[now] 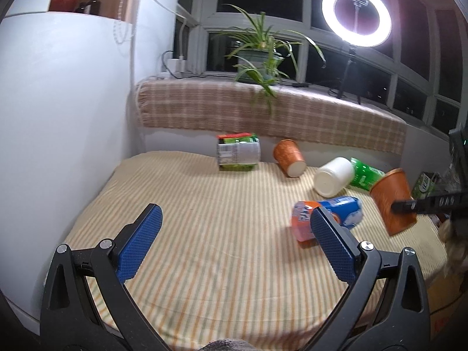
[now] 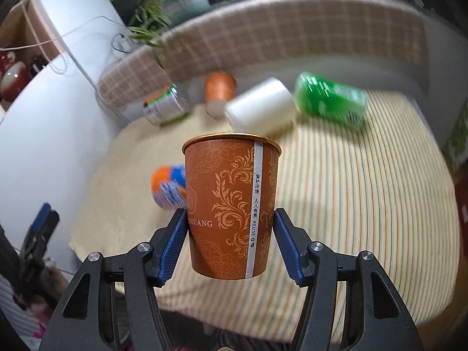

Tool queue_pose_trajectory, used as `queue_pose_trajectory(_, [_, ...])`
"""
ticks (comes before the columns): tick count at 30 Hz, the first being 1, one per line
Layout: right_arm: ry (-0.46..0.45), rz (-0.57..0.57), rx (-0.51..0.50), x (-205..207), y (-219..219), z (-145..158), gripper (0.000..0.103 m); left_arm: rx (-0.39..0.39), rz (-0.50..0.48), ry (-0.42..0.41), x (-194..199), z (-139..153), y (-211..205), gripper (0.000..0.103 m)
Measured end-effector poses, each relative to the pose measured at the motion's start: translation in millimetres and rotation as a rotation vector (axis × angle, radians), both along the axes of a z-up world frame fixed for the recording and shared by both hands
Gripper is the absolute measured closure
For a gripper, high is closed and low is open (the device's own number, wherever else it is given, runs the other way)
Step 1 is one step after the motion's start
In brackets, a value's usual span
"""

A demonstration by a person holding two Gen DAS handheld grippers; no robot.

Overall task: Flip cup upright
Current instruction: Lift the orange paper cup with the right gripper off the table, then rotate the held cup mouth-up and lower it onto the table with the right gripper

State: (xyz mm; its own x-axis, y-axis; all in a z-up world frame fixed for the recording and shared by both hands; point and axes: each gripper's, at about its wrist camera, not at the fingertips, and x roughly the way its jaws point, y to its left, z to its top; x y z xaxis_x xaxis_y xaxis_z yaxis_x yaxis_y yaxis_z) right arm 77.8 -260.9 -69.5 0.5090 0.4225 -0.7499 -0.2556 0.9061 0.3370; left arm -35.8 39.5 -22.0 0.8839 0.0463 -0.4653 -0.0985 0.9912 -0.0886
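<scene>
My right gripper (image 2: 230,219) is shut on a brown patterned paper cup (image 2: 231,204), its blue pads pressing both sides. The cup hangs above the striped table with its rim up, almost upright. In the left wrist view the same cup (image 1: 392,201) shows at the right, tilted, held by the right gripper's black finger (image 1: 421,204). My left gripper (image 1: 234,222) is open and empty, low over the near part of the table. A second brown paper cup (image 1: 289,158) lies on its side near the back wall; it also shows in the right wrist view (image 2: 219,90).
On the striped tablecloth (image 1: 204,234) lie a white cup (image 1: 333,177), a green can (image 1: 365,177), an orange-blue can (image 1: 324,216) and a green-white tin (image 1: 238,153). A plaid-covered sill with a potted plant (image 1: 260,55) runs behind. A white wall (image 1: 58,117) stands at left.
</scene>
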Motion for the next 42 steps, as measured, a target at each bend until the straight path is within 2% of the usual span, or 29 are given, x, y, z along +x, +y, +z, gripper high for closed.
queue_pose_trajectory(7, [0.072,-0.034,-0.012,-7.3,-15.9,-28.5,0.043,-0.005,-0.062,0.035,7.1,-6.0,-25.3,0.0])
queue_pose_trajectory(17, [0.118,-0.072,-0.01,-1.5,-26.1,-46.4,0.042,-0.036,-0.158,0.075,18.9,-8.3,-54.7,0.0])
queue_pose_trajectory(21, [0.103,-0.076,0.013,-5.2,-33.7,-42.6,0.034,-0.132,-0.228,0.144,32.7,-13.2,-61.7,0.0])
queue_pose_trajectory(26, [0.02,-0.094,0.044,-24.2,-48.3,-23.5,0.034,-0.24,-0.298,0.217,49.8,-18.5,-72.3,0.006])
queue_pose_trajectory(31, [-0.036,-0.173,0.079,-50.9,-72.9,-13.7,0.034,-0.36,-0.385,0.303,67.9,-25.6,-90.0,0.006])
queue_pose_trajectory(35, [-0.044,-0.234,0.104,-67.4,-91.1,-15.4,0.034,-0.45,-0.446,0.365,82.1,-31.2,-106.7,0.007])
queue_pose_trajectory(39, [-0.029,-0.291,0.141,-78.5,-107.8,-22.1,0.034,-0.538,-0.482,0.444,98.6,-43.6,-124.4,0.018])
queue_pose_trajectory(42, [-0.016,-0.323,0.154,-84.3,-118.2,-27.7,0.034,-0.578,-0.494,0.497,109.3,-56.1,-137.2,0.02])
